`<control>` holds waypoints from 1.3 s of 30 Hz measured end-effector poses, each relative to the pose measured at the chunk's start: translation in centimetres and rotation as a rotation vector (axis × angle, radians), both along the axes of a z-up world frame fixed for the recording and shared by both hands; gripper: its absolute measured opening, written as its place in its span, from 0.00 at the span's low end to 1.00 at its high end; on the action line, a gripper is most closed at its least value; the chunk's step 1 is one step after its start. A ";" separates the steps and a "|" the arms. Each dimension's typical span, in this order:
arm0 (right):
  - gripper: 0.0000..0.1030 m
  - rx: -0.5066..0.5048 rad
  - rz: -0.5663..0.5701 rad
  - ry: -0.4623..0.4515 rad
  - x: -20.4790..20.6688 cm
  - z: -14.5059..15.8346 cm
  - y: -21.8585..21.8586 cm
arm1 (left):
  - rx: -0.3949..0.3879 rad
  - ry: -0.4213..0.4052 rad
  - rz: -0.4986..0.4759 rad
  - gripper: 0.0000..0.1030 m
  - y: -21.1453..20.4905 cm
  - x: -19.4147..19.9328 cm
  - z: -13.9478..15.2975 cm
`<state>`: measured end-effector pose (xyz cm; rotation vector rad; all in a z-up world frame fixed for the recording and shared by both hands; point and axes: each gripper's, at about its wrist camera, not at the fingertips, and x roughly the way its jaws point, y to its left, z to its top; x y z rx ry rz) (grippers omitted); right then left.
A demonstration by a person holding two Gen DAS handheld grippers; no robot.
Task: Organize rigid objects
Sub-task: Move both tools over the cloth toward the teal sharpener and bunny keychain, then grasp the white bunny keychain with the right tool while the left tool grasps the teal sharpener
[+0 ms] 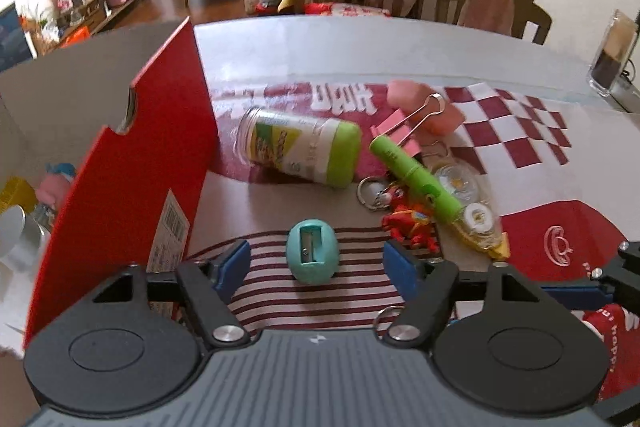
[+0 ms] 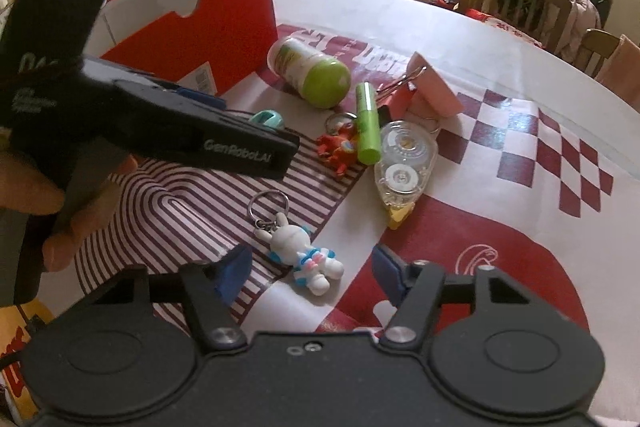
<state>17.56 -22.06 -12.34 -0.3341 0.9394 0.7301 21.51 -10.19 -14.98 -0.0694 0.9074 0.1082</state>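
Dim indoor light, fisheye-warped edges, soft blur

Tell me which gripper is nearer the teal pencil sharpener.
Left. The left gripper is open around the sharpener; the right gripper is open around the rabbit keychain.

The counter [image 1: 400,43] carries a printed paper mat [image 1: 520,187]. Beside a red box [image 1: 132,167] lie a jar [image 1: 300,151], sharpener [image 1: 313,251], green tube [image 1: 412,175], tape dispenser [image 1: 476,215], and keychains [image 2: 304,255].
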 end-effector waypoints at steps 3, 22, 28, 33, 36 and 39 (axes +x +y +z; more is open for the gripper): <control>0.46 -0.013 0.022 0.007 0.2 -0.5 0.4 | -0.006 0.011 0.015 0.66 0.4 0.4 -0.5; 0.35 -0.058 0.099 -0.058 -0.3 -1.2 1.5 | 0.005 -0.011 -0.045 0.30 0.4 0.6 -0.9; 0.35 -0.015 0.011 -0.029 0.1 -0.6 0.6 | -0.019 -0.018 -0.055 0.30 0.5 0.1 0.0; 0.35 0.030 -0.067 -0.027 0.1 0.9 -0.5 | -0.053 -0.015 -0.057 0.30 1.0 -0.7 1.4; 0.35 0.050 -0.100 -0.037 -0.3 2.0 -1.1 | -0.065 -0.011 -0.054 0.30 1.3 -1.5 2.2; 0.35 0.065 -0.120 -0.055 -0.8 3.3 -1.5 | -0.086 -0.012 -0.059 0.30 1.6 -2.3 3.4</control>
